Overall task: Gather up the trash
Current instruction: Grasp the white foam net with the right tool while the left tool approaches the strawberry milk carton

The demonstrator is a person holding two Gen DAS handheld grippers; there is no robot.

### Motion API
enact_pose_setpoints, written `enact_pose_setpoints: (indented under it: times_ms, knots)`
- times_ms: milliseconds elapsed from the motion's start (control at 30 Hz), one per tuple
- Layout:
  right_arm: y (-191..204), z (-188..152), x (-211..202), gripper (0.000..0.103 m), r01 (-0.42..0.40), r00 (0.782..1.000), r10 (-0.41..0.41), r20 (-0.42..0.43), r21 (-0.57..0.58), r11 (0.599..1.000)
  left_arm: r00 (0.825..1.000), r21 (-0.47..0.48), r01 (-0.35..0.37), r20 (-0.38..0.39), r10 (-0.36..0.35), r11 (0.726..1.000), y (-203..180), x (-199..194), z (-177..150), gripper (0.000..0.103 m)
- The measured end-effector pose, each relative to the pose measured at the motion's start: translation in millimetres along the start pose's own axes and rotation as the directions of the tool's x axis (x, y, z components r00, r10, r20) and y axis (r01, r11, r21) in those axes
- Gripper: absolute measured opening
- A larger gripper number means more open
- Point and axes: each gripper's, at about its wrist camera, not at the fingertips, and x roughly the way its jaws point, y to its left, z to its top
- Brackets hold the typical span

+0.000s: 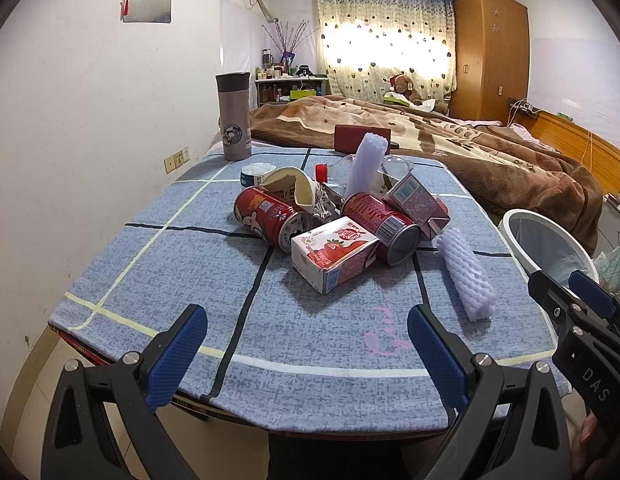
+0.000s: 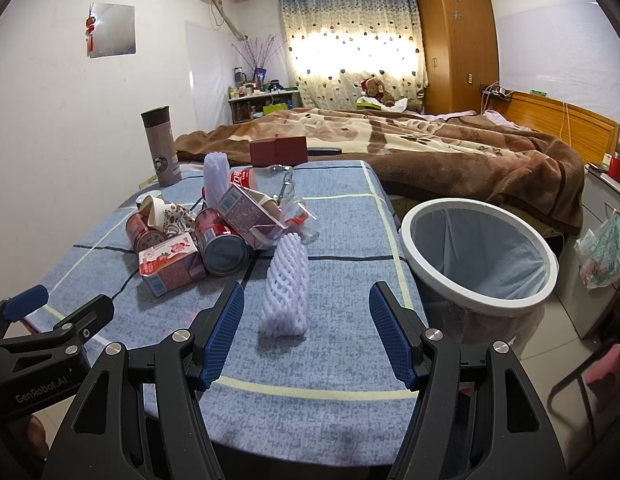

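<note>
White foam-net sleeve (image 2: 285, 282) lies near my spread right gripper (image 2: 305, 334); squeezing this light mesh could flick it past the white-rimmed bin (image 2: 480, 258). Left gripper (image 1: 305, 350) spread too.

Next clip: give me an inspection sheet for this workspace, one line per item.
Surface: table under a blue checked cloth.
Job's things: two red cans, strawberry carton, a second carton, paper cups, foam net sleeve lying nearest the right claw, another upright; bin with liner beside the table, looks empty.
Clutter: flask, red box.
Grippers: left claw open, empty; right claw open, empty, sleeve ahead.
Cables: cords by the headboard.
Surroundings: bed, wardrobe, curtain.
</note>
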Motion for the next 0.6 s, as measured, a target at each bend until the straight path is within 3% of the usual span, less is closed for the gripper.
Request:
enact_pose_setpoints:
  times_ms: [200,467,600]
  knots:
    - [-2,-1,5,0.067,0.002,1.0,-0.002,-0.017,-0.002,1.0,1.0,0.004,-0.001,-0.013,0.001,1.0,1,7,1,0.102]
    - [0,1,34,0.067,0.029,0.996,-0.031,-0.081,-0.022,0.999,0.993,-0.021,0.091,-0.077,-0.093,0.996,13,36,4,0.102]
    - [3,2,51,0.067,0.004,0.992,-0.007,-0.126,-0.028,1.0,0.99,-0.018,0.112,-0.083,-0.113,0.994,18,49,10,0.102]
